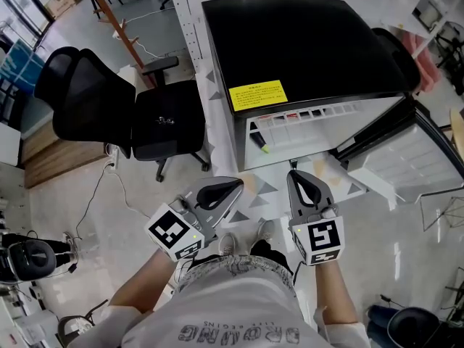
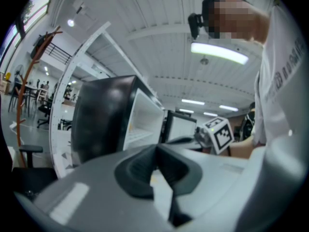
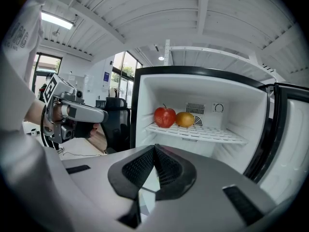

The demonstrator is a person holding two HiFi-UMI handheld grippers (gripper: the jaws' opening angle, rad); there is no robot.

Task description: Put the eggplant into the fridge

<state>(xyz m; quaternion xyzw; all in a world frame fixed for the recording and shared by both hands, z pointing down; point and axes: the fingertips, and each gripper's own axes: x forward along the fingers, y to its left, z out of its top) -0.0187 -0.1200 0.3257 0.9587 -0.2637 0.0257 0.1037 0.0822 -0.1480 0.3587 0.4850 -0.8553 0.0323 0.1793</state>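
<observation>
The fridge [image 1: 304, 46] has a black top and stands open in front of me, its door [image 1: 409, 158] swung out to the right. No eggplant shows in any view. My left gripper [image 1: 238, 184] hovers low at the fridge's front left, shut and empty [image 2: 157, 151]. My right gripper [image 1: 293, 173] is beside it, also shut with nothing between the pads [image 3: 155, 151], pointing into the fridge [image 3: 203, 88]. Inside, a red apple [image 3: 165, 116] and an orange fruit [image 3: 185, 119] sit on the white wire shelf [image 3: 212, 135].
A black office chair [image 1: 123, 107] stands left of the fridge, beside a white perforated rack post [image 1: 190, 35]. A cable [image 1: 98, 194] trails on the floor. The fridge door [image 3: 287, 134] lines the right side. The right gripper's marker cube [image 2: 219, 133] shows in the left gripper view.
</observation>
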